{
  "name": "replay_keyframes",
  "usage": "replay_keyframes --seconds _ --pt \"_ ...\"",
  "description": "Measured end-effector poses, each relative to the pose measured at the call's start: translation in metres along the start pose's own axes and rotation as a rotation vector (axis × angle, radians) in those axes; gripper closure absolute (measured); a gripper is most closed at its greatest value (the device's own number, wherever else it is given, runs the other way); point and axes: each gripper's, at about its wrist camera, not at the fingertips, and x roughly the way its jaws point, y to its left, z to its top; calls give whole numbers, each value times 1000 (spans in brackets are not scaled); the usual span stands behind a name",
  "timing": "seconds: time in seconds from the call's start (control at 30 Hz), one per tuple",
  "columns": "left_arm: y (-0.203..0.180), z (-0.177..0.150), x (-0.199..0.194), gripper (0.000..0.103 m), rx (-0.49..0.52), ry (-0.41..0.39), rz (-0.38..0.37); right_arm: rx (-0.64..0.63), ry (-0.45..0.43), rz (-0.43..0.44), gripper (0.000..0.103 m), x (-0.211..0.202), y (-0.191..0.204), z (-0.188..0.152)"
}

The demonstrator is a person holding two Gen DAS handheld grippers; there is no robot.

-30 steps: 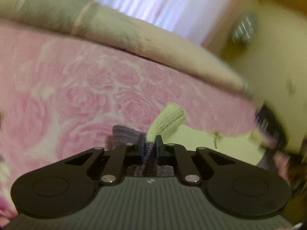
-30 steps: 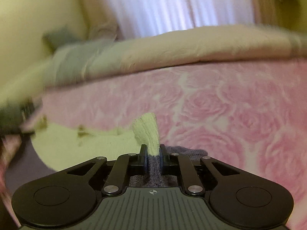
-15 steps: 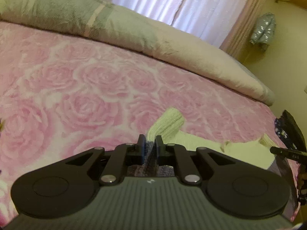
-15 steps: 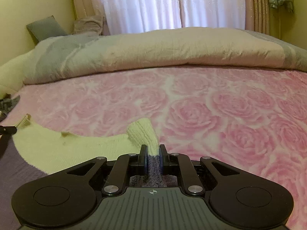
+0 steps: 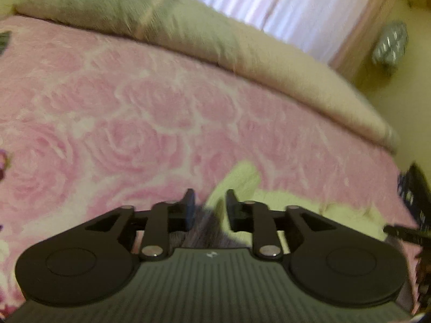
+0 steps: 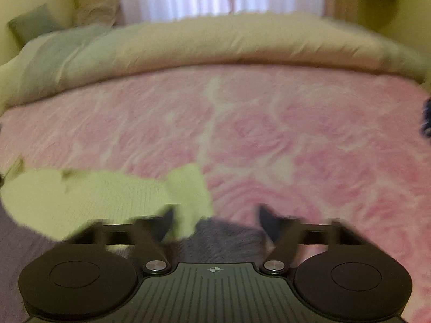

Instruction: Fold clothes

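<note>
Done: your left gripper (image 5: 207, 202) and right gripper (image 6: 214, 215) have just been opening, releasing the cream-and-purple knitted sweater (image 6: 94, 196) | Left: further folds, apparently.

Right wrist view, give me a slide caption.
Right gripper jaws just opened, releasing the cream-and-purple sweater onto the pink rose bedspread.

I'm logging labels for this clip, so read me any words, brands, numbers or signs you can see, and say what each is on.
No readable words or numbers.
Left gripper: a small white mark on its ribbed grey body, too blurred to read.
Right gripper: a small white crosshair symbol on its body, no text.
</note>
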Motion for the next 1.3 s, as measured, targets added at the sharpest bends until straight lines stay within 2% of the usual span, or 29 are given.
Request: replay_keyframes --seconds 0.07,0.1,0.17,0.23,0.27,0.3,0.33,0.4,0.43,0.5,0.63,0.7,0.77,0.8,0.83,0.87,0.9,1.03,1.07,1.13,1.23,1.3 --pt "-5 5 -9 78 -24 -33 -31 1 -50 11 27 -14 4 4" --pt "-12 7 -10 80 -3 -29 -60 -3 -59 37 27 -18 7 6" --pt "-27 8 -4 103 71 7 -117 -31 -63 99 27 -21 19 10" --pt "-44 4 10 103 153 70 -148 -107 -30 173 42 -14 36 10" --pt "-49 2 19 103 183 91 -144 -135 -11 199 55 -9 43 9" --pt "-48 -1 28 103 198 96 -109 -144 14 206 58 1 47 8" --pt "-44 -4 38 103 209 94 -64 -144 38 197 59 12 48 6" --pt "-32 -10 59 103 206 96 21 -95 67 117 59 35 38 -2" --pt "-19 -15 65 100 166 90 12 -52 68 101 59 44 29 -7" --pt "0 -16 68 100 61 84 -49 71 35 154 62 48 8 -13" --pt "7 -11 67 100 28 88 -73 90 19 151 62 45 6 -13" --pt "9 -8 54 100 6 68 -76 171 13 165 63 39 -4 -11" --pt "12 -6 34 101 -4 39 -63 242 4 109 63 19 -11 -8" --pt "9 -6 21 100 -3 26 -46 192 -4 20 63 6 -4 -6" --pt "4 -6 8 100 13 13 -26 141 -11 -68 63 -8 3 -4" --pt "-4 -8 -6 100 48 1 -25 94 -29 -121 63 -23 10 -4" --pt "-13 -12 -19 100 80 -2 -43 66 -62 -94 63 -39 16 -6" --pt "-69 -49 -46 100 208 48 -178 61 -92 168 63 -77 55 -21" --pt "-84 -63 -46 99 260 66 -190 31 -91 213 63 -80 71 -27" --pt "-114 -93 -44 97 371 102 -193 -55 -82 248 63 -81 105 -42" --pt "-129 -128 -31 93 483 109 -84 -167 -15 185 63 -62 134 -72" --pt "-117 -139 -32 95 508 52 -40 -217 -49 132 63 -56 128 -96"
